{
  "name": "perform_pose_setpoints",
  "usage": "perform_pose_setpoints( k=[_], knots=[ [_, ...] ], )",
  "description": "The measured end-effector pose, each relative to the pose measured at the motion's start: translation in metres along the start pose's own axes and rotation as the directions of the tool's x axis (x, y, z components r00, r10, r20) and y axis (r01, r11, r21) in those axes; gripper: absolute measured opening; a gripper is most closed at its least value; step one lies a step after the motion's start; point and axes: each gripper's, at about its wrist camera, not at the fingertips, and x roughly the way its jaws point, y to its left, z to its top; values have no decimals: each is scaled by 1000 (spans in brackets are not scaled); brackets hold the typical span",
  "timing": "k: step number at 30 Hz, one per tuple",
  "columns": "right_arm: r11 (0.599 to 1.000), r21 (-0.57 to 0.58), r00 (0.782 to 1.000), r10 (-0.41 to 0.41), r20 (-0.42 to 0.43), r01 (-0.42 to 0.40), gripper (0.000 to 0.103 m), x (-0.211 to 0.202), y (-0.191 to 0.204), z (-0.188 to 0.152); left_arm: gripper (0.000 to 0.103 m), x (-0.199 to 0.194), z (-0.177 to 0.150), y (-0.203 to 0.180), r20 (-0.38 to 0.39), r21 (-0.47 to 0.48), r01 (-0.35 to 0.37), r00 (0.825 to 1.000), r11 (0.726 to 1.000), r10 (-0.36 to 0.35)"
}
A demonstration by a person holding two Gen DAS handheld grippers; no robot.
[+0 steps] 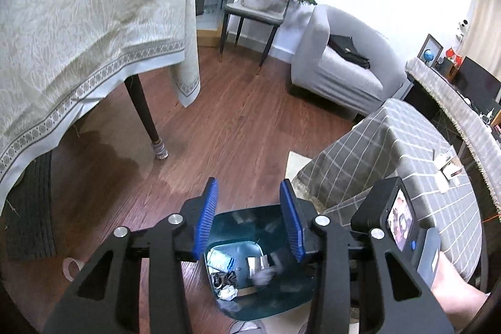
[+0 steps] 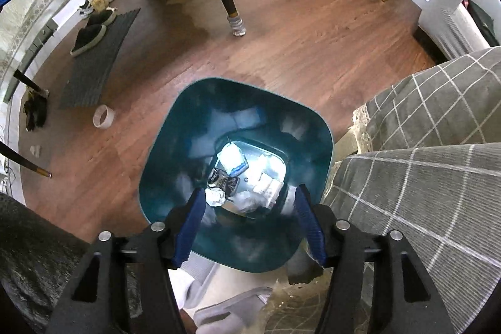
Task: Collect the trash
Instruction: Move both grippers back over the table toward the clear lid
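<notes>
A teal trash bin [image 2: 175, 127] is sitting on a wood floor [image 2: 297, 36] beside a checked-cloth table [image 2: 438, 193]; both grippers, left [image 1: 249, 218] and right [image 2: 249, 224], are hanging open and empty above it.

Home living room, grey sofa [image 1: 341, 64], clothed dining table [image 1: 78, 21], probably shoes [image 2: 90, 36]

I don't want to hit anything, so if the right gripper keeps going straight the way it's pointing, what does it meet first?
Probably the trash at the bottom of the teal bin. The right gripper points down into the bin's open mouth, its fingers empty, with nothing visible between; depth is unclear.
</notes>
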Motion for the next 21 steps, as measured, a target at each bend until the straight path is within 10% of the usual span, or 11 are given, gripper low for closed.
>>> perform_pose_setpoints(
  k=[21],
  knots=[
    [998, 63, 915, -45, 400, 21, 53, -158, -30, -11, 45, -46, 30, -48, 148, 60, 41, 988, 997, -50]
  ],
)
